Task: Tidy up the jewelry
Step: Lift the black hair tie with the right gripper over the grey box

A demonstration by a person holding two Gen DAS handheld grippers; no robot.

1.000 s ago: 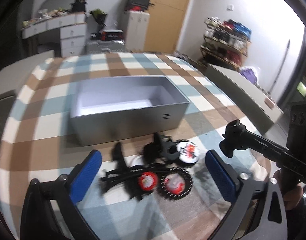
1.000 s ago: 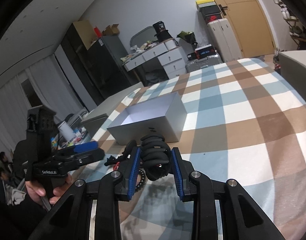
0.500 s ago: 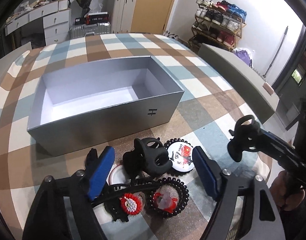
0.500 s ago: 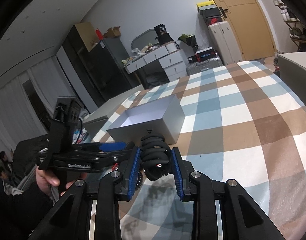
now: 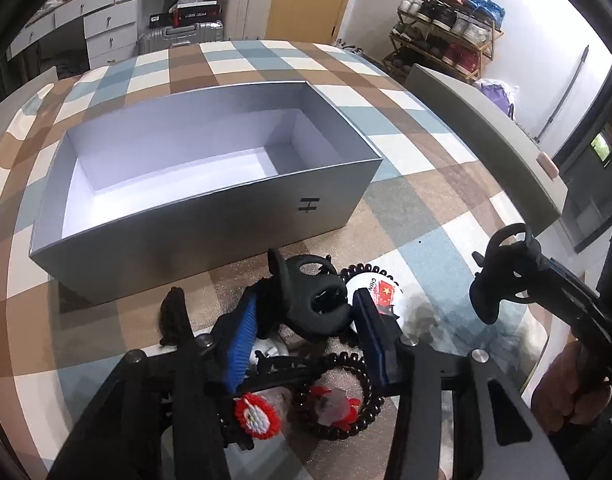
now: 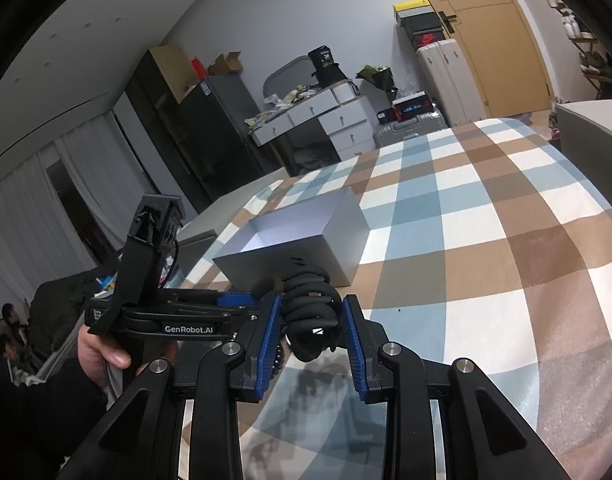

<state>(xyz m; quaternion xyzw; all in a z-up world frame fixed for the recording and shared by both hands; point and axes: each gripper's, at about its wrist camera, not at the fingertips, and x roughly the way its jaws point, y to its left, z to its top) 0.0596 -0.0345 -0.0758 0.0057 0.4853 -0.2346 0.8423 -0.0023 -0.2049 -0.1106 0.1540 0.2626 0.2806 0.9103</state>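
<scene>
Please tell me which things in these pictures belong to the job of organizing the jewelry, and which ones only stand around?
Belong to the job:
- grey box, open
- black hair claw between the left gripper jaws
- second black hair claw held by the right gripper
- spiral hair ties
- round flag badge

Only lying about:
- shoe rack
- suitcase
- white drawers

Box (image 5: 210,208) on cloth (image 5: 426,208); clips, coil ties (image 5: 334,396), badge (image 5: 380,292) heaped just in front.
</scene>
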